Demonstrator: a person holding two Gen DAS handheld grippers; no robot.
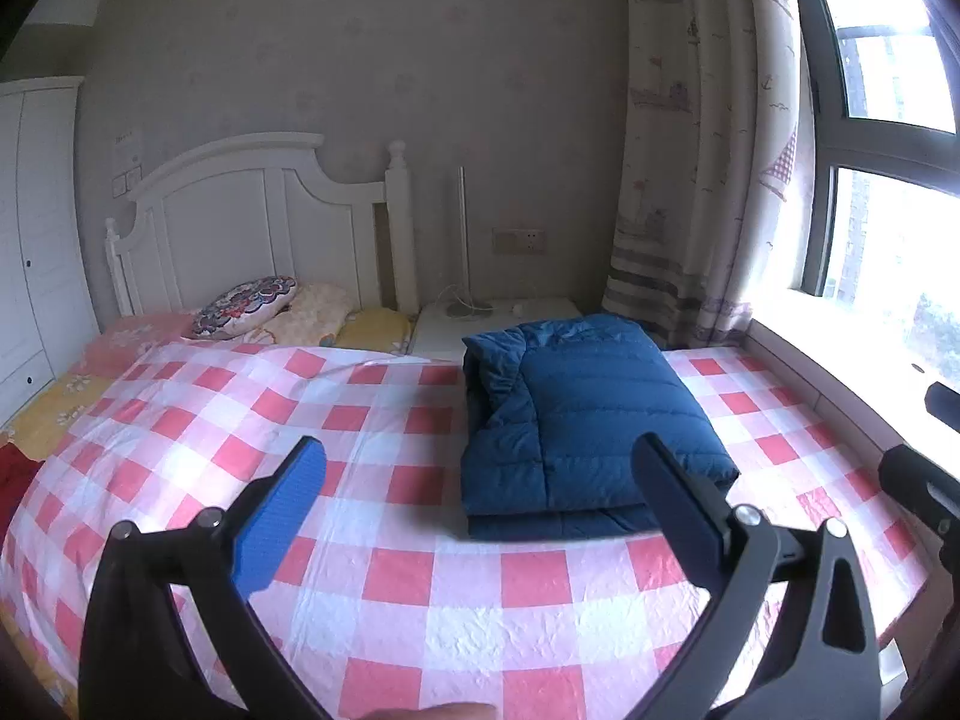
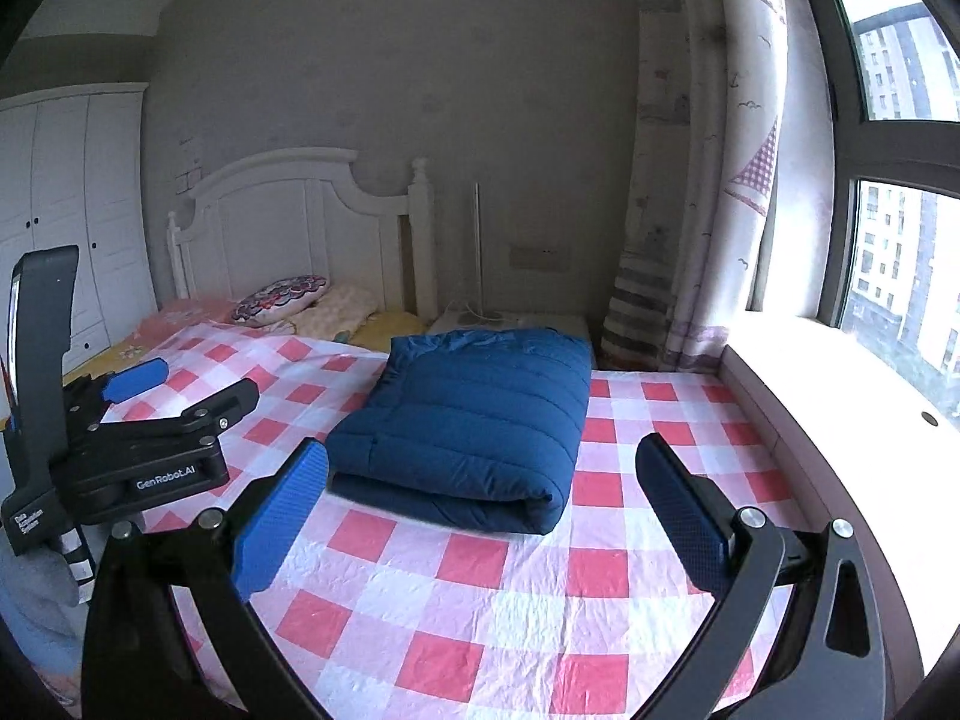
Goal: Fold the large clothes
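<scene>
one dark blue quilted jacket (image 2: 468, 420) lies folded into a thick rectangular bundle on a bed (image 2: 480, 600) covered with a red, pink and white checked sheet, on the window side of the mattress and toward the headboard end. seen from the jacket, one white headboard (image 1: 258, 210) stands behind and to the left, with one patterned cushion (image 1: 246, 306) at its foot; one white bedside stand (image 1: 498, 312) sits just behind the jacket, and one printed curtain (image 1: 690, 180) hangs behind and to its right beside the window (image 2: 900, 150). two handheld grippers hover short of the jacket, neither touching it. the left gripper (image 1: 480, 468) holds its two fingers wide apart, empty, the jacket's near edge showing between them. the right gripper (image 2: 483, 468) likewise has both fingers spread, nothing between them but the jacket's rolled front fold beyond. in the right wrist view the left gripper (image 2: 186, 381) shows to the left of the jacket, its fingers apart above the sheet.
</scene>
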